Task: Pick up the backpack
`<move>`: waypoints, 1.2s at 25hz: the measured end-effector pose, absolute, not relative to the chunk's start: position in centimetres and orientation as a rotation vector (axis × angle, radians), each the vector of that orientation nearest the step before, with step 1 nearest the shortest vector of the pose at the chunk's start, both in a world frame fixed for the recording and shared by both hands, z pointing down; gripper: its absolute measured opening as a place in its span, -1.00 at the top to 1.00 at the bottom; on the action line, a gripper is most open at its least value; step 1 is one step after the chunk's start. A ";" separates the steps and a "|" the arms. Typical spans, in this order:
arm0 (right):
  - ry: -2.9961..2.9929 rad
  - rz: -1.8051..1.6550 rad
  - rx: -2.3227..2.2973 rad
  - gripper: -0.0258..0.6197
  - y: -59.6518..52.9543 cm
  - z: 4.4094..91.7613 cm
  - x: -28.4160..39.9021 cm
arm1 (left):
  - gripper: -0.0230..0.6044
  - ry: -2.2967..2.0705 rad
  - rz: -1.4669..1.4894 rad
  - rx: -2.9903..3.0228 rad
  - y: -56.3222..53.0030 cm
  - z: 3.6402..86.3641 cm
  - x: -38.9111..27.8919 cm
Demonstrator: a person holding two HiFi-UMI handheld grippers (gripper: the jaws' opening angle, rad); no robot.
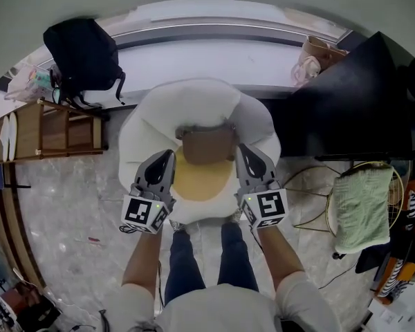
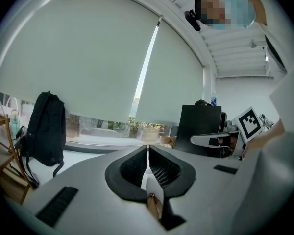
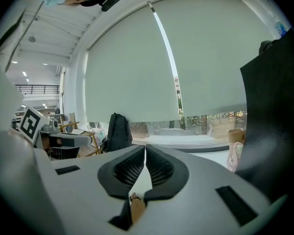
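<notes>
A white window ledge (image 1: 221, 61) bears a black backpack (image 1: 83, 54) and a brown bag (image 1: 323, 50).

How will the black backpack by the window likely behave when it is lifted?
The backpack will probably flop and sag: its fabric looks soft, and its straps dangle loose. It looks rounded out rather than flat, so it may hold something and feel weighty. As it stands upright on its end, a sideways push could tip it over.

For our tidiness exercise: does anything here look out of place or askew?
Nothing is spilled or broken. Only the black backpack looks a little misplaced: it sits up on the window ledge, with its straps dangling over the edge.
</notes>
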State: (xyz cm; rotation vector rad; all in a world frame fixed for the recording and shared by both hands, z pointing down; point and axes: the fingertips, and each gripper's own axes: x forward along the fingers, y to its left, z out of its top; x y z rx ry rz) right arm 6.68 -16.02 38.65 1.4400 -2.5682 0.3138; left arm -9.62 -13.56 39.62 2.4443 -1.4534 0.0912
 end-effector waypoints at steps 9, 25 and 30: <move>-2.543 0.339 1.451 0.83 -17.2 42.4 7.6 | 0.81 -1.455 0.105 2.432 -14.5 42.7 -9.4; -2.513 0.384 1.422 0.83 -18.4 48.9 8.1 | 0.81 -1.465 0.140 2.392 -15.5 48.7 -9.0; -2.502 0.389 1.414 0.83 -18.7 50.8 8.3 | 0.81 -1.465 0.149 2.385 -15.7 50.4 -8.9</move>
